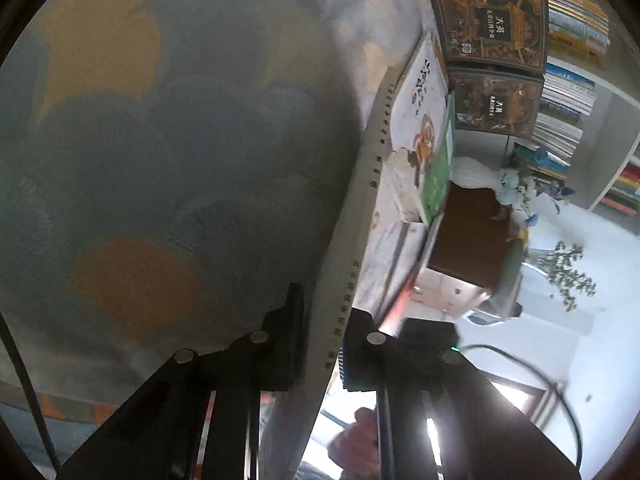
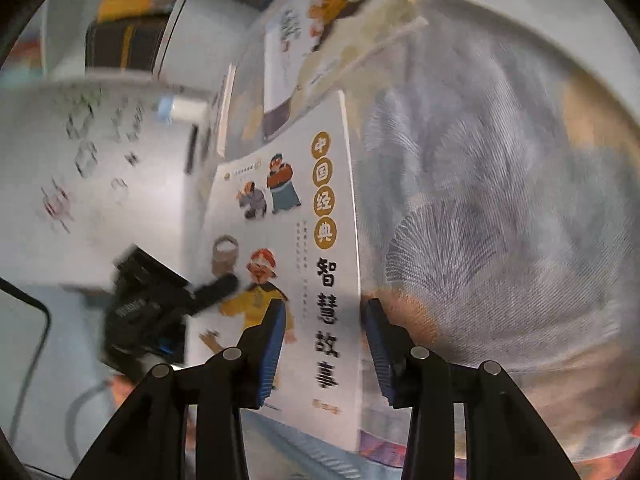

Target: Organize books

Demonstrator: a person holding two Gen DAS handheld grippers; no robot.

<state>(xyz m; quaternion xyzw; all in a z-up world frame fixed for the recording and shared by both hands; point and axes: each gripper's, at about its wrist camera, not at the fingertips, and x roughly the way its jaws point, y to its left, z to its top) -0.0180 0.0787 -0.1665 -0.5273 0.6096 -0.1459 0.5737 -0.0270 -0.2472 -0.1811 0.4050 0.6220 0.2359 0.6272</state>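
Note:
My left gripper is shut on the edge of a thin white book, held tilted above the patterned cloth. The same book shows in the right wrist view as a white children's book with cartoon figures and Chinese title. The left gripper's black fingers clamp its far side there. My right gripper is open, its blue-padded fingers straddling the book's near edge without closing. Other books lie beyond it on the cloth.
Two dark ornate books stand against a white bookshelf full of books. A brown cabinet and a plant stand on the pale floor. The blue-and-orange fan-patterned cloth fills the right.

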